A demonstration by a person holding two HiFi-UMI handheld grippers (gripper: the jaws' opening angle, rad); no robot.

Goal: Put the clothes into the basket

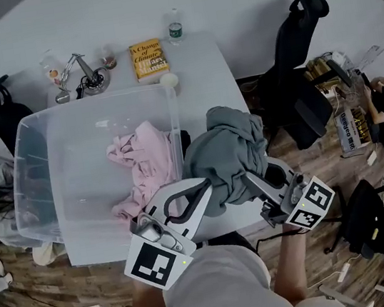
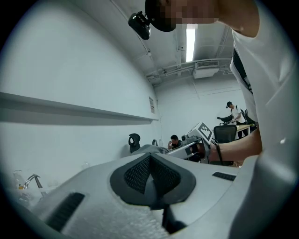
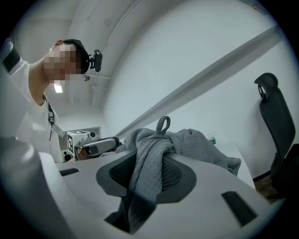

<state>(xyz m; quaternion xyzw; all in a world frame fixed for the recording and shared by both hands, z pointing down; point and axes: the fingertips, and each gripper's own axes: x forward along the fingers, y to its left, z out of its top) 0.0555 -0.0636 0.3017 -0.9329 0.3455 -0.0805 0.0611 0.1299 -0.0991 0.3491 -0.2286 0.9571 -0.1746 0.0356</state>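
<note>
- Two garments are showing in the head view. A crumpled pink fabric garment (image 1: 146, 160) is lying inside the clear plastic storage basket (image 1: 34, 138) at centre left. A bunched grey knit garment (image 1: 230, 143) is hanging in the air just right of the basket's right wall, over the white table (image 1: 207, 67).
- The left gripper (image 1: 208, 184) and right gripper (image 1: 245, 175) are both reaching into the lower edge of the grey knit garment from the bottom of the frame.
- In the left gripper view, the dark pads (image 2: 133, 175) of the left gripper (image 2: 150, 179) are pressing together with no cloth showing between them. A sliver of the grey knit garment (image 2: 148, 149) is peeking just beyond their tips.
- In the right gripper view, the right gripper (image 3: 148, 179) is pinching a fold of the grey knit garment (image 3: 196, 144). The fold is draping over the pads at centre frame, with its hanging loop (image 3: 163, 125) standing up.
</note>
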